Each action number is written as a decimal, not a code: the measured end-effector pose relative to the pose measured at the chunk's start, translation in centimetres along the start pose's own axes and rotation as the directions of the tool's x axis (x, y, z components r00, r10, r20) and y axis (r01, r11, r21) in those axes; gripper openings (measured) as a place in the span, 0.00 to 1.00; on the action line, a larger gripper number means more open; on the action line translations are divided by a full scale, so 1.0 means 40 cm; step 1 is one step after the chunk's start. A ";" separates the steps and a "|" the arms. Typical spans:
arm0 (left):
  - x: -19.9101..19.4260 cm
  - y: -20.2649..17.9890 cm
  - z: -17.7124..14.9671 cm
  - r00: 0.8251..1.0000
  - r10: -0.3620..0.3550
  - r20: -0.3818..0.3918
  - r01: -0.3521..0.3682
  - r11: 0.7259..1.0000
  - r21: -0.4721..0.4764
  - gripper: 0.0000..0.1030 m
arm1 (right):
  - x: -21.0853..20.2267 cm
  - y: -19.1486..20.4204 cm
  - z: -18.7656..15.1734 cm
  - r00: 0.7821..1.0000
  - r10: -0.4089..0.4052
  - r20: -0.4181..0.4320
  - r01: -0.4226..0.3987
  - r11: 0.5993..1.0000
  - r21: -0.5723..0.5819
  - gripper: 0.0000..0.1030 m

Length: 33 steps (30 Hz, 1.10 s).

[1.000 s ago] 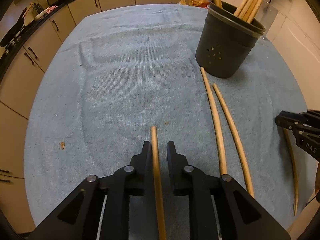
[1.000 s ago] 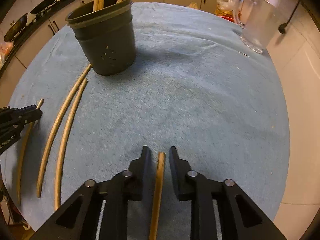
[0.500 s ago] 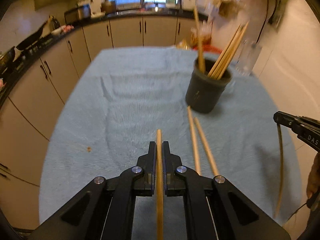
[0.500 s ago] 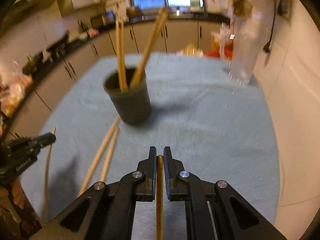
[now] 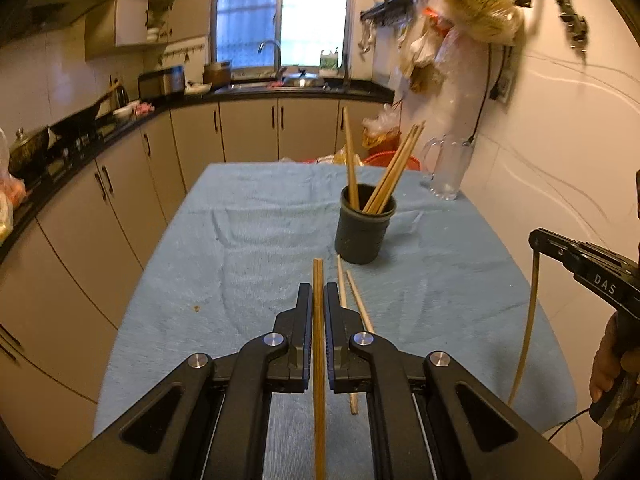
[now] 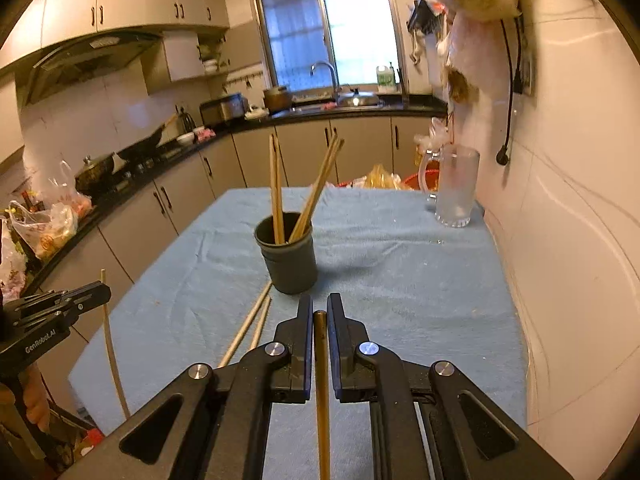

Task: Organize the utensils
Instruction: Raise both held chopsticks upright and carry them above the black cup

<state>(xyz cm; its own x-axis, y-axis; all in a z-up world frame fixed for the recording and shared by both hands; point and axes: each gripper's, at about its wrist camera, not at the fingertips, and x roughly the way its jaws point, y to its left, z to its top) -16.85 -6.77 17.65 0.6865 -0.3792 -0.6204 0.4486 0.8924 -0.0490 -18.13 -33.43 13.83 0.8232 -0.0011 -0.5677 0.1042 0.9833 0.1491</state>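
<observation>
A dark round holder (image 5: 364, 228) with several wooden chopsticks in it stands on the blue cloth; it also shows in the right wrist view (image 6: 289, 260). My left gripper (image 5: 318, 292) is shut on a wooden chopstick (image 5: 319, 360) and holds it above the table. My right gripper (image 6: 320, 312) is shut on another wooden chopstick (image 6: 322, 392), also raised; that chopstick hangs down from it in the left wrist view (image 5: 526, 328). Two loose chopsticks (image 6: 250, 324) lie on the cloth just in front of the holder.
A glass mug (image 6: 456, 188) stands at the far right of the table by the white wall. Kitchen cabinets (image 5: 100, 208) run along the left and back. The table's near edge (image 5: 128, 360) is close below both grippers.
Both grippers closed on their chopsticks and lifted them off the cloth. Both views tilted up from the table to the kitchen.
</observation>
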 end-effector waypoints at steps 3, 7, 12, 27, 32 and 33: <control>-0.044 -0.016 -0.004 0.999 0.004 0.034 -0.004 1.000 0.019 0.05 | -0.034 0.009 -0.004 1.000 0.004 0.022 -0.004 1.000 -0.006 0.07; -0.087 -0.027 -0.011 0.998 0.001 0.068 -0.004 0.999 0.033 0.05 | -0.080 0.022 -0.012 0.999 0.012 0.051 -0.011 1.000 -0.019 0.07; -0.110 -0.025 -0.014 0.996 0.005 0.086 -0.007 1.000 0.016 0.05 | -0.120 0.031 -0.009 0.996 0.023 0.088 -0.022 1.000 -0.020 0.07; -0.167 -0.011 0.000 0.989 -0.024 0.143 0.025 1.000 -0.011 0.05 | -0.143 0.016 0.004 0.990 0.018 0.139 -0.019 1.000 0.008 0.07; -0.176 -0.001 0.004 0.986 -0.019 0.163 0.023 0.999 -0.027 0.05 | -0.140 0.015 0.006 0.989 0.018 0.149 -0.020 1.000 0.013 0.07; -0.177 0.001 0.003 0.986 -0.017 0.168 0.022 0.999 -0.030 0.05 | -0.139 0.016 0.007 0.988 0.017 0.151 -0.019 1.000 0.013 0.07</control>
<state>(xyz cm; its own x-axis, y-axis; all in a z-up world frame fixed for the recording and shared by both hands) -21.61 -4.07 22.15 0.7650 -0.4300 -0.4795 0.4466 0.8906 -0.0861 -22.50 -32.85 17.31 0.8997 -0.0120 -0.4363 0.0956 0.9807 0.1703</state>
